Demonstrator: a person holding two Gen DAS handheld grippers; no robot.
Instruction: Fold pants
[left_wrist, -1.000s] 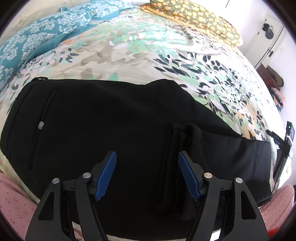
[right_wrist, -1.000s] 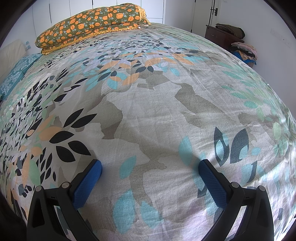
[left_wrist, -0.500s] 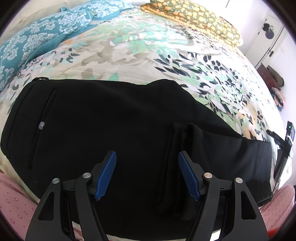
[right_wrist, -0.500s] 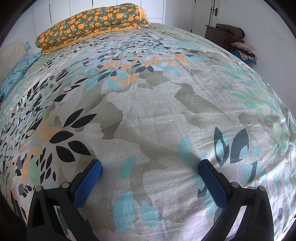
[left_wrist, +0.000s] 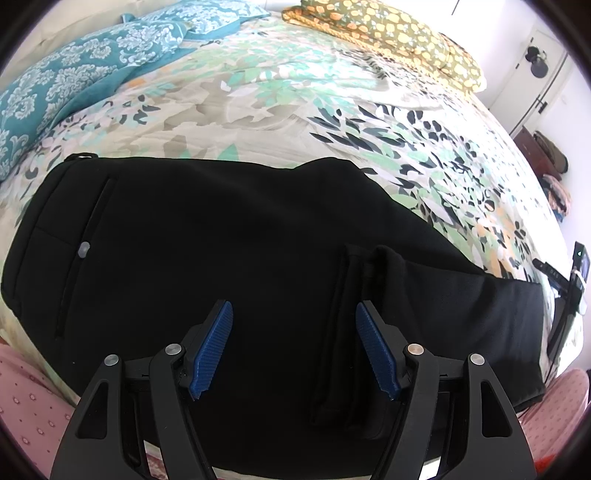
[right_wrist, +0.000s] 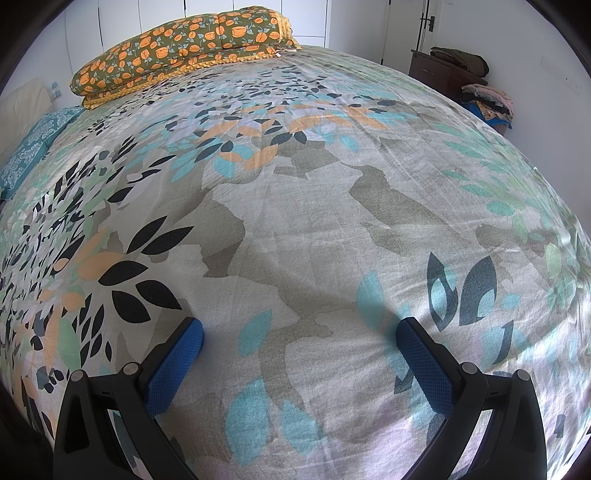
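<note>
Honestly nothing is changing over this last second. The bed (left_wrist: 332, 110) with the leafy sheet is carrying the black pants (left_wrist: 221, 240), which are lying near its edge, already doubled over, one leg end lapping on top. The left tongs (left_wrist: 293, 347) are staying spread above the pants, pinching nothing. The right tongs (right_wrist: 299, 354) are also hanging spread over bare sheet. I'm guessing it's a pause before the next fold.

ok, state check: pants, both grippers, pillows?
black pants: flat on the bedspread, one end folded over.
left gripper: open, above the pants, holding nothing.
right gripper: open over bare bedspread, holding nothing.
orange-print pillow: lying at the far edge.
teal pillow: lying at the bed's edge.
</note>
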